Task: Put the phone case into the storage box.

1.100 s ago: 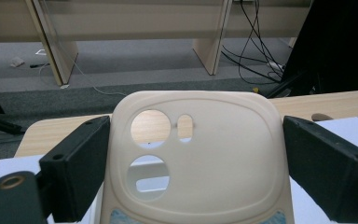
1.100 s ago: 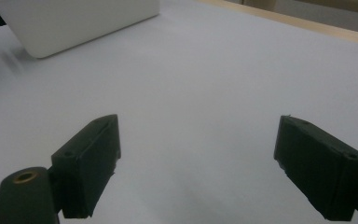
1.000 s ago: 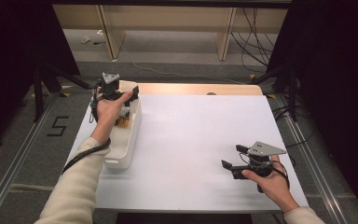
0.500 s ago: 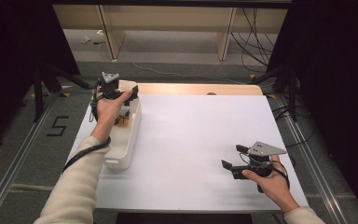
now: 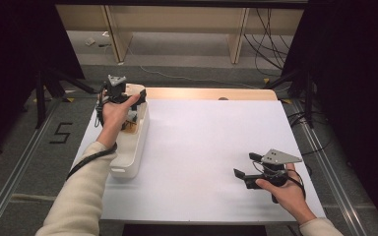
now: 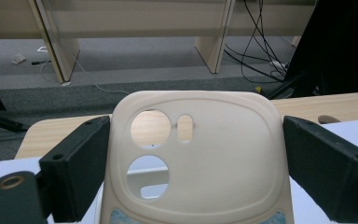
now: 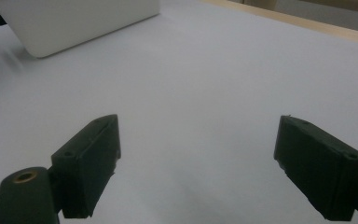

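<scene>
The left gripper (image 6: 193,163) has its jaws wide, one on each side of a cream plastic piece with round holes (image 6: 200,154), at the white table's (image 5: 202,147) left edge. The right gripper (image 7: 209,163) hangs wide open over bare table.

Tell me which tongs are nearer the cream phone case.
Left. The left tongs have their jaws on either side of the cream phone case, over the white tray. The right tongs are open above bare table, far across from it.
</scene>
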### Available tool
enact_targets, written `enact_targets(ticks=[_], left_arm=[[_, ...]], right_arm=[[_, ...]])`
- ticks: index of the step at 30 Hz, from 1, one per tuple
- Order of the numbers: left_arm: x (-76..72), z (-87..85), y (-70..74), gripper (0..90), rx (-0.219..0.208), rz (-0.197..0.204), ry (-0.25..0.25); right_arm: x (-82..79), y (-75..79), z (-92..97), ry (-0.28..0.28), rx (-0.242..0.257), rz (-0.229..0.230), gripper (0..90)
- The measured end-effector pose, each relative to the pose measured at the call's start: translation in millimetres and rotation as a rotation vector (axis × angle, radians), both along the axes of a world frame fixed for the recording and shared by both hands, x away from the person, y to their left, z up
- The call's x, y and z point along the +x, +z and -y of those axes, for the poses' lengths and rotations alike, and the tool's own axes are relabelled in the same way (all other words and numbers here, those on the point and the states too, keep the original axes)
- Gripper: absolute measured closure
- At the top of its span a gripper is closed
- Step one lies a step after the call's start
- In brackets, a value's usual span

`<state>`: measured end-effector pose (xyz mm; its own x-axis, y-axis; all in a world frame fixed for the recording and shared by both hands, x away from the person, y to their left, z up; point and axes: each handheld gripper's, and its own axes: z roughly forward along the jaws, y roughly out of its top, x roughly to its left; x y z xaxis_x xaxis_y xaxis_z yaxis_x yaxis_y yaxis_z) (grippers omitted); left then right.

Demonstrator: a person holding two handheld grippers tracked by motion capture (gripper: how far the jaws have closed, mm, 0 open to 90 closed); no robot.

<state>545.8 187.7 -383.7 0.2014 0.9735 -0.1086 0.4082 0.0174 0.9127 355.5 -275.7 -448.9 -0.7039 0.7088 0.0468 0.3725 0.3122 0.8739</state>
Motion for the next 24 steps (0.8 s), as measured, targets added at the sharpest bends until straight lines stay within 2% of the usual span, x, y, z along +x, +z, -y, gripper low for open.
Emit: enact_targets(ticks=[24], left_arm=[[6.5, -0.3, 3.8, 10.4, 0.003, -0.002, 0.004]], right_arm=[[0.0, 0.3, 0.2, 0.000, 0.007, 0.001, 15.3]])
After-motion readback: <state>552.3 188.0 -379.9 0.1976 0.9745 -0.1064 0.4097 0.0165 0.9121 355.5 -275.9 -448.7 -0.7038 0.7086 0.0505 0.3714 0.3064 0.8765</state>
